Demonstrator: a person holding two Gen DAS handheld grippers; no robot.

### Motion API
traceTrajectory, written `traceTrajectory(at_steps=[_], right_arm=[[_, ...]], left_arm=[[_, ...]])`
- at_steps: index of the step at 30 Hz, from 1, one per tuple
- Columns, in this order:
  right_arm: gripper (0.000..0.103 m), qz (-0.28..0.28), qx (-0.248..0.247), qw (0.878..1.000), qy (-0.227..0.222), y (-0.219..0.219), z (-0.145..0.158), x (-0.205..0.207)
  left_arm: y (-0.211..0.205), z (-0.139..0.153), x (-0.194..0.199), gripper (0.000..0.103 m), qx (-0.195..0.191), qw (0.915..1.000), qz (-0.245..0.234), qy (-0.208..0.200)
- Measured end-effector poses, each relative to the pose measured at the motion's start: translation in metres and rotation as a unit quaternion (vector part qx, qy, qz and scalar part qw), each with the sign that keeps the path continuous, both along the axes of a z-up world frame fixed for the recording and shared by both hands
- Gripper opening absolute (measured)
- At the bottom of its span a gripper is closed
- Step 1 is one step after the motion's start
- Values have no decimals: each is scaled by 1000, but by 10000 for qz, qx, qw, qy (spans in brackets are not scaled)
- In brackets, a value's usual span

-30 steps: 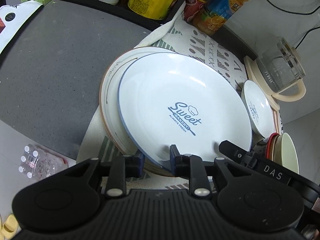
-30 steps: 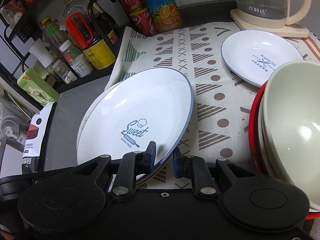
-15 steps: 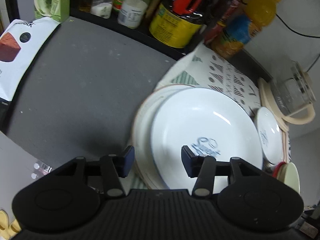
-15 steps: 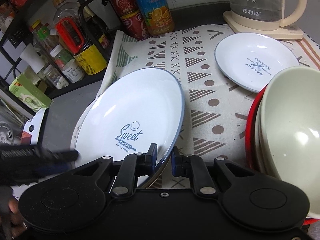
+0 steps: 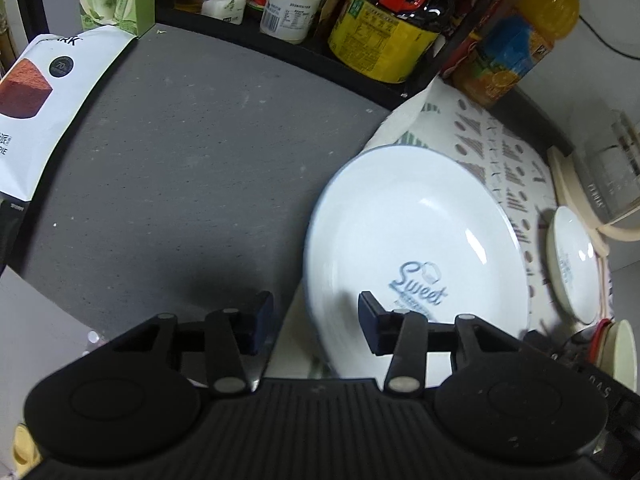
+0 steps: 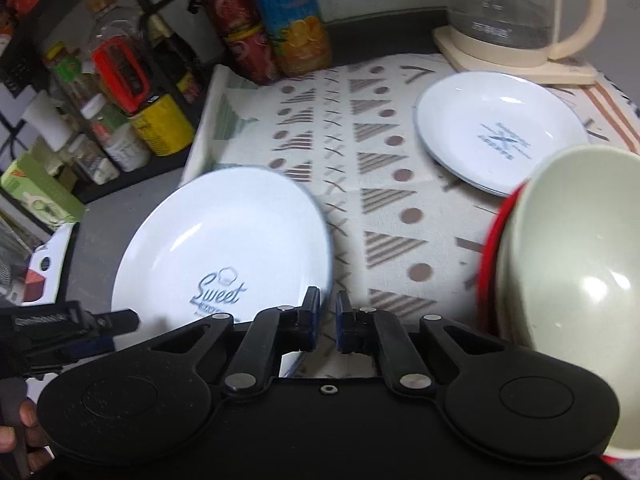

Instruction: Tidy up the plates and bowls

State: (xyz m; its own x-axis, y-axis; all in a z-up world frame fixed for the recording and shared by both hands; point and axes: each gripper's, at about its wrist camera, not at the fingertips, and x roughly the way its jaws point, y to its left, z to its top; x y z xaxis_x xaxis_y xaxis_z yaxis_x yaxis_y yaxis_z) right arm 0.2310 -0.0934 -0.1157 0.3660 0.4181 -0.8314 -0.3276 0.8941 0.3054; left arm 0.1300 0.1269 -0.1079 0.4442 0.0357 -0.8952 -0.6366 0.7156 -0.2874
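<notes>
A large white "Sweet" plate (image 6: 224,248) with a blue rim is held tilted above the patterned cloth (image 6: 384,208). My right gripper (image 6: 328,320) is shut on its near rim. The plate also shows in the left wrist view (image 5: 412,248), to the right of my left gripper (image 5: 316,320), which is open and empty over the cloth's edge. A smaller white plate (image 6: 500,128) lies on the cloth at the back right. Cream bowls (image 6: 572,280) nested in a red one stand at the right. The plate that lay under the large one is out of view.
A glass kettle (image 6: 512,12) stands on its cream base at the back right. Bottles and cans (image 6: 280,20) and a black rack of jars (image 6: 120,92) line the back left. A grey counter (image 5: 180,160) with a white packet (image 5: 44,100) lies left of the cloth.
My left gripper has let go of the plate, opened and pulled back to the left. My right gripper has carried the plate to the right and off the plate that lay under it.
</notes>
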Motion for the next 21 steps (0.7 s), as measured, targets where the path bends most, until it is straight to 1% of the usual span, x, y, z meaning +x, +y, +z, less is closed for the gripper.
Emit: traceTrajectory(at_steps=[2,5,6,7,8,9,10,11,12,13,14,15,16,17,19,21], right_arm=[[8,77,-62,9999,-60,4,-1,-1],[9,67,14,10000,71,6,-2,2],[13,50,77,9999,111,5,-2,3],[14,25,133,9998,137,4,0,4],[19,3,205,9997,150,4,2,5],[26,16,278,9995,140,3,5,6],[31,51,340,9994,98,4,9,6],[45,75,376,9993,29,5,14,7],[61,80,412,9991,-29,6,17,8],[67,79,463,9989,-68,6,21,9],[73,77,518,9986,-94,6,24,11],[79,80,546,9984,-104,7,27,13],[82,86,557,9983,-127,8,29,16],[86,78,557,9982,-194,8,33,17],[90,35,553,9979,-340,8,39,22],[97,-41,570,9975,-415,7,45,27]], left_arm=[[1,-1,1,45,-9,10000,-47,29],[3,4,5,45,9,9999,-122,-25],[3,7,6,46,21,9999,-140,-69],[4,11,8,49,6,9998,-165,-125],[5,14,9,50,-34,9996,-206,-184],[6,17,11,50,-77,9994,-245,-234],[7,19,14,53,-104,9992,-279,-260],[8,23,17,56,-103,9990,-327,-287],[8,26,20,66,-77,9987,-377,-325],[9,29,23,75,-47,9984,-419,-369],[9,32,26,78,-26,9981,-450,-422],[10,35,29,81,-23,9976,-479,-491],[10,38,32,82,-28,9971,-514,-554],[10,40,36,83,-40,9968,-548,-574],[12,45,42,83,-118,9962,-597,-617],[11,50,48,84,-166,9951,-687,-693]])
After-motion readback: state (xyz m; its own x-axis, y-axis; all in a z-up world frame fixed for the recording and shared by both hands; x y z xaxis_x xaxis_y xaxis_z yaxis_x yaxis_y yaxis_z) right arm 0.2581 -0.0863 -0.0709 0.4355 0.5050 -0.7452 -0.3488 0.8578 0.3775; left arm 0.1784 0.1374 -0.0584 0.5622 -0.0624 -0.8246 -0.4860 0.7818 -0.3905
